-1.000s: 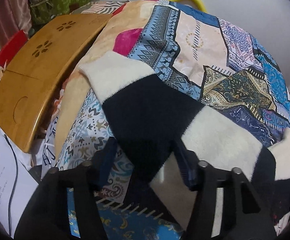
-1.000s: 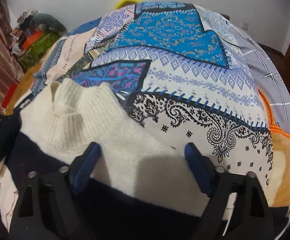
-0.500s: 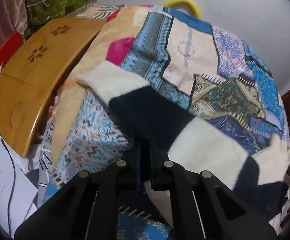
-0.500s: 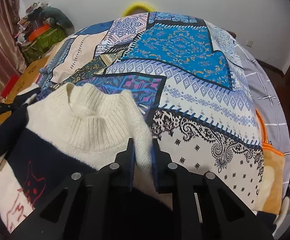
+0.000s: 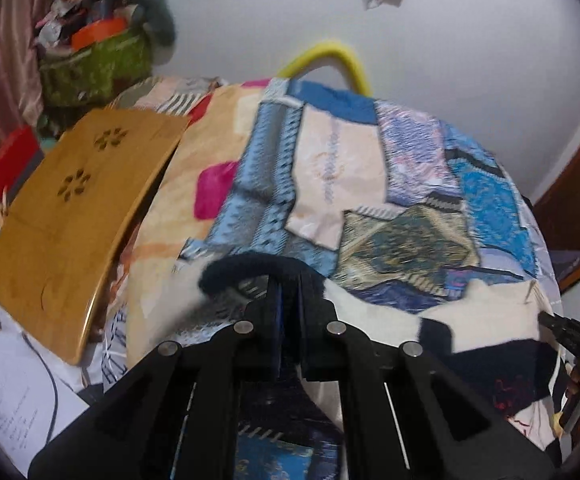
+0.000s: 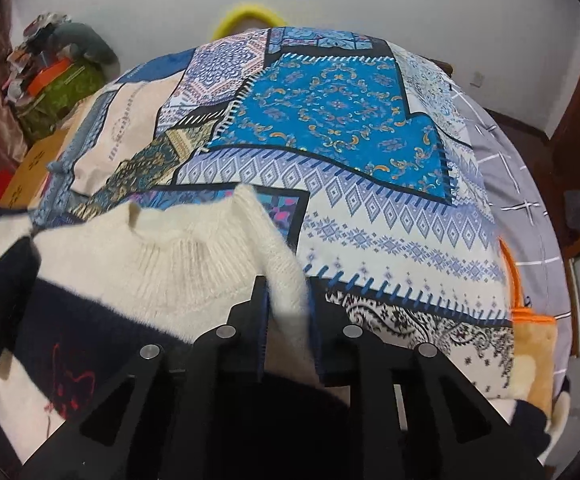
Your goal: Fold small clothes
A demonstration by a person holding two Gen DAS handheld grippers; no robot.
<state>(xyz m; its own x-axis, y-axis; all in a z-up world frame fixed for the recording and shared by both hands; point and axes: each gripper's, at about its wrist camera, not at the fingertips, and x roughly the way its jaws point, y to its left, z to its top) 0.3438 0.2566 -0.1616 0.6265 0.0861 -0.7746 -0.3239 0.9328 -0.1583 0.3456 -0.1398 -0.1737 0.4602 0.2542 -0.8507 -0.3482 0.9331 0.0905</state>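
The left gripper [image 5: 288, 304] pinches the dark sleeve of the sweater [image 6: 178, 264]. The right gripper [image 6: 288, 300], its jaws just eased a little, pinches the cream shoulder. The sweater lies across the bed's [image 6: 369, 216] near edge, stretched between them.

sweater [image 6: 178, 264] lies on the quilt [image 6: 329, 128] at the near edge of the bed, collar toward the far wall. left tongs [image 5: 288, 304] pinch a raised sleeve fold at its left side, right tongs [image 6: 288, 312] pinch the shoulder at its right. wooden board [image 5: 78, 216] sits left of the bed, w/ a full basket [image 5: 94, 68] behind it. hoop [image 6: 250, 14] behind the bed's far edge.
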